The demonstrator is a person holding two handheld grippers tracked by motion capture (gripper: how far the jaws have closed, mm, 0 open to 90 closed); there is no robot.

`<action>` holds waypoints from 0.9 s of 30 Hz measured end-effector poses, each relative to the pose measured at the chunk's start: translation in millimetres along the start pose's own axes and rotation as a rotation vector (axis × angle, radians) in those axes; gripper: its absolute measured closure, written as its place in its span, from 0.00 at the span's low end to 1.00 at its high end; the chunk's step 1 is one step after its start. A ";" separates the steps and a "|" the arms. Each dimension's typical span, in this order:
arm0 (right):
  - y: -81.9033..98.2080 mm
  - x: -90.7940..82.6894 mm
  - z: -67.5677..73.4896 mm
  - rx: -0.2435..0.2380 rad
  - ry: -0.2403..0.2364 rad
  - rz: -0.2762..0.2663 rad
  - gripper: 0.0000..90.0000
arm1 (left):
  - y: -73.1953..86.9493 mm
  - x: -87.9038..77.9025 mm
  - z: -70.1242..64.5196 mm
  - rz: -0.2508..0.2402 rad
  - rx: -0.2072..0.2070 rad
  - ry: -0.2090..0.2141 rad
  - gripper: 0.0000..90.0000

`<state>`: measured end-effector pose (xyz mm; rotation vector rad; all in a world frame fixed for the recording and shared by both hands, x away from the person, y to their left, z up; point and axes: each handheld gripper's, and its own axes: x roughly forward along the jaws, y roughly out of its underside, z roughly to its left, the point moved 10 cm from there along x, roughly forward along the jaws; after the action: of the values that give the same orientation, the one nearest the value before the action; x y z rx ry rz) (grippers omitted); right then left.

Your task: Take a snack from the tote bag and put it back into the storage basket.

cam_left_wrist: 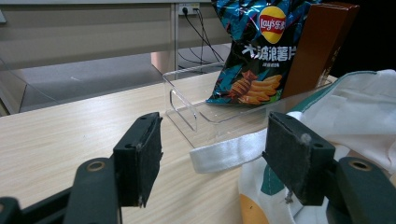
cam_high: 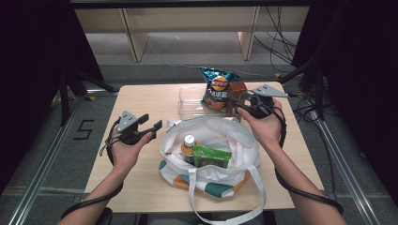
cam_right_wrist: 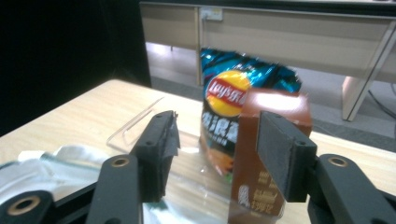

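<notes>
The right gripper [cam_high: 237, 99] is held by the person's right hand [cam_high: 264, 125] at the far right of the wooden table [cam_high: 141, 101], just beside the brown box [cam_right_wrist: 261, 154] that stands upright in the clear plastic bin [cam_left_wrist: 187, 100]. In the right gripper view its jaws are seen partly spread, with a gap between them; the brown box stands beyond the gap, towards the right-hand jaw, and no pad is seen pressing on it, so nothing is pinched. Whether the box is touched by a pad cannot be told. Directly behind the box, farther from the gripper, a blue Lay's chip bag [cam_right_wrist: 229, 93] is propped upright in the same bin, its yellow and red logo facing the gripper. The left gripper [cam_high: 151, 123] is held by the left hand [cam_high: 126, 152] on the opposite side, well apart from the bin, with its jaws spread wide and nothing between the pads. In the left gripper view a white strap [cam_left_wrist: 229, 151] of the tote bag [cam_high: 220, 129] lies on the table just ahead of the jaws, and the bin with the chip bag and the box is seen farther ahead. Between the two grippers the white tote bag lies open on the table; inside it a bottle with a white cap [cam_high: 188, 145] and a green packet [cam_high: 212, 156] are seen side by side.
</notes>
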<state>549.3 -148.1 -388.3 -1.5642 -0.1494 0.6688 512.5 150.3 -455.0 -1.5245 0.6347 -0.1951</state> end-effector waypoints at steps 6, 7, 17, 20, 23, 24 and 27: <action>11.0 -8.0 8.5 -0.010 -0.051 0.027 0.61 | 0.1 -0.2 1.4 -0.002 -0.005 -0.005 0.40; 12.0 -9.6 8.4 -0.006 -0.040 0.028 0.62 | 0.2 -0.1 1.5 -0.001 -0.006 -0.005 0.40; 29.2 -21.4 10.3 -0.028 -0.090 0.058 0.74 | 1.2 0.4 0.3 0.000 -0.003 -0.006 0.40; 31.4 -24.0 10.4 -0.053 -0.094 0.042 0.76 | 1.3 0.1 0.4 -0.001 -0.002 -0.006 0.40; 35.2 -28.5 13.0 -0.045 -0.113 0.055 0.76 | 0.8 0.3 0.1 -0.003 -0.001 -0.005 0.40; 36.8 -31.1 15.7 -0.016 -0.124 0.069 0.76 | 0.8 0.2 -0.1 -0.003 -0.001 -0.004 0.40; 36.1 -32.7 15.1 -0.033 -0.130 0.047 0.74 | 0.4 -0.1 -0.1 -0.006 0.003 -0.001 0.40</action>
<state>504.4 -155.3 -411.3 -1.5597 -0.2220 0.8085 512.3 150.2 -455.3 -1.5240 0.6294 -0.1998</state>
